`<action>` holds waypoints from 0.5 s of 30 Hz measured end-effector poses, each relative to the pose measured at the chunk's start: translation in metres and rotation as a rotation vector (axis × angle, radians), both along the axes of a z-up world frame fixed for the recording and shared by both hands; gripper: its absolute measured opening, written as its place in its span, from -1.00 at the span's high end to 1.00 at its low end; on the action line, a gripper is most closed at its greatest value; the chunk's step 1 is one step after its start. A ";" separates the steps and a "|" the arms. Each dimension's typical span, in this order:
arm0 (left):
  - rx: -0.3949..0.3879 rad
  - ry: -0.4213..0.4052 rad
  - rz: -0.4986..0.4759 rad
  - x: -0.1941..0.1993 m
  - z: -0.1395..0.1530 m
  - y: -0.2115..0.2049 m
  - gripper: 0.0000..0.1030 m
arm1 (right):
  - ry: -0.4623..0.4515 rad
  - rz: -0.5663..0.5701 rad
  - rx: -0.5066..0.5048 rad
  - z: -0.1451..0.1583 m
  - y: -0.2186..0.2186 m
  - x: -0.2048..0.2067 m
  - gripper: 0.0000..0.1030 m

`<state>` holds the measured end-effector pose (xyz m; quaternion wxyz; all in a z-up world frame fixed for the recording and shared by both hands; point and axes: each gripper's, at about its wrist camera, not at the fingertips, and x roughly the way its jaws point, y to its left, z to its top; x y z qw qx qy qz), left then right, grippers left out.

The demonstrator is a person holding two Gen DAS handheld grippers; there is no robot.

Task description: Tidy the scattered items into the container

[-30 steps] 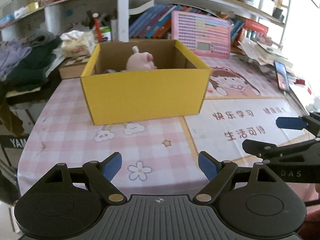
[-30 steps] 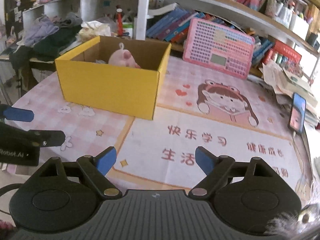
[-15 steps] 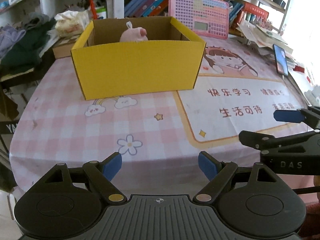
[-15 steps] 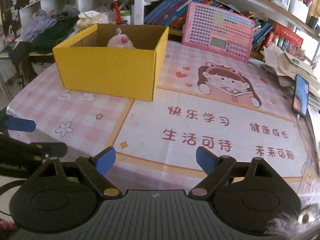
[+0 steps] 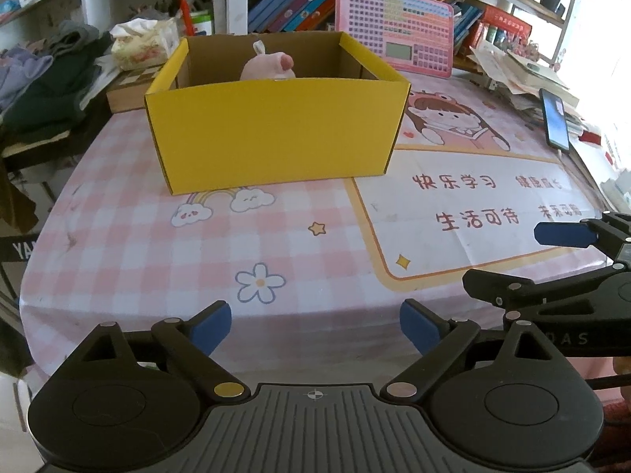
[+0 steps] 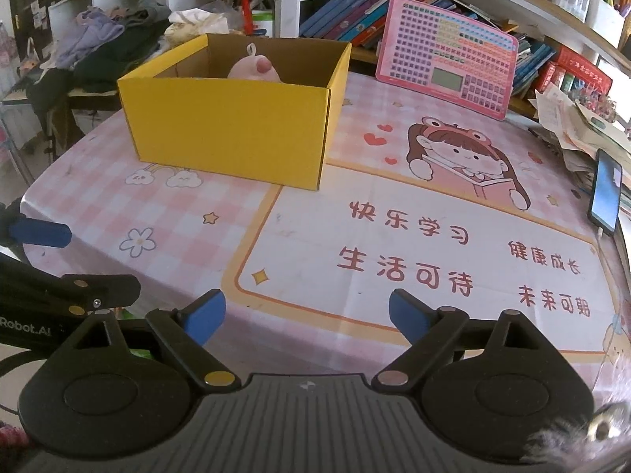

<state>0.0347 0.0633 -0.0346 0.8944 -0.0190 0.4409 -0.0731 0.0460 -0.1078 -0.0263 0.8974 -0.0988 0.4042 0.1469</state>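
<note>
A yellow cardboard box stands on the pink checked tablecloth, also in the right wrist view. A pink plush pig sits inside it, its top showing above the rim. My left gripper is open and empty at the table's near edge, well short of the box. My right gripper is open and empty at the near edge, to the right of the left one. The rest of the box's inside is hidden.
A pink keyboard toy leans against the bookshelf behind the box. A phone and paper stacks lie at the right edge. Clothes and a tissue pack sit at the back left.
Both grippers have drawn back from the box toward the table's near edge and risen slightly. Both stay open and empty. The box and pig have not moved.
</note>
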 end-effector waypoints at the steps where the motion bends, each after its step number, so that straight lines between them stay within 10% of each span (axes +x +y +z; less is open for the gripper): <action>1: -0.001 0.001 -0.001 0.000 0.000 0.000 -0.84 | 0.000 -0.002 -0.001 0.000 0.000 0.000 -0.76; 15: -0.010 0.014 -0.005 0.000 0.001 0.001 -0.85 | -0.001 -0.005 -0.005 0.001 0.001 -0.001 -0.77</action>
